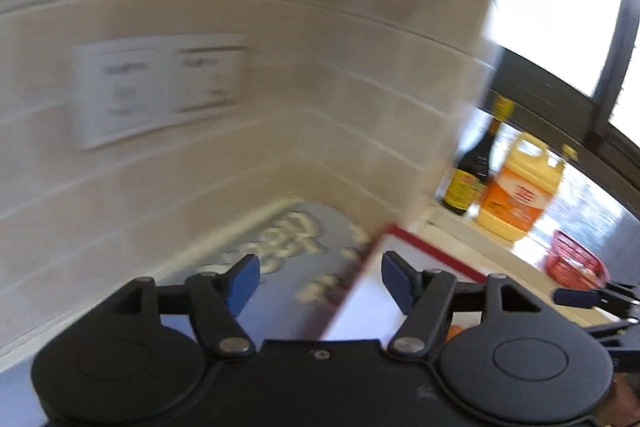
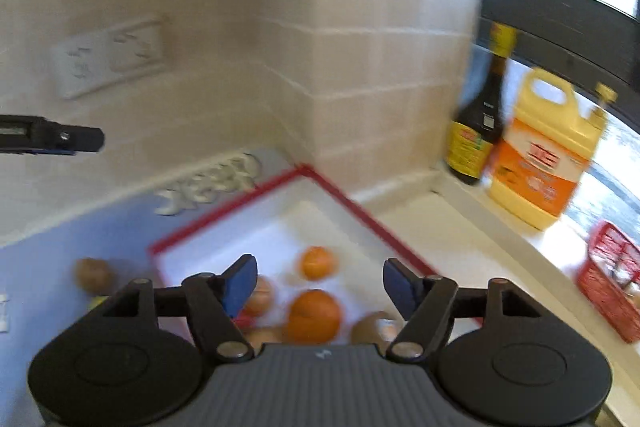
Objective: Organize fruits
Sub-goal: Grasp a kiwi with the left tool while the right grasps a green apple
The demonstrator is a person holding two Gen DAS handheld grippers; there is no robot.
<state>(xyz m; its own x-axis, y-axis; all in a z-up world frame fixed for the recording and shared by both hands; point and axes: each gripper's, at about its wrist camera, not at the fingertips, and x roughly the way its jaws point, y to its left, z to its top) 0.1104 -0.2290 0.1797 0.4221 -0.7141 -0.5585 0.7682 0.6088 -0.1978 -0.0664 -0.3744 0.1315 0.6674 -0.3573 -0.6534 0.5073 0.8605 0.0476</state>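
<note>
In the right wrist view a white tray with a red rim (image 2: 340, 195) lies on a blue mat. In it are a small orange (image 2: 317, 262), a larger orange (image 2: 314, 315), a brown kiwi (image 2: 370, 327) and a pale round fruit (image 2: 260, 295). Another kiwi (image 2: 93, 274) lies on the mat left of the tray. My right gripper (image 2: 316, 281) is open and empty above the tray's fruits. My left gripper (image 1: 320, 277) is open and empty, held over the tray's left edge (image 1: 432, 247). Both views are blurred.
A dark sauce bottle (image 2: 478, 119) and a yellow jug with an orange label (image 2: 540, 155) stand on the counter by the window. A red basket (image 2: 612, 283) sits at the right. A tiled wall with white sockets (image 2: 108, 55) rises behind the blue mat (image 2: 80, 227).
</note>
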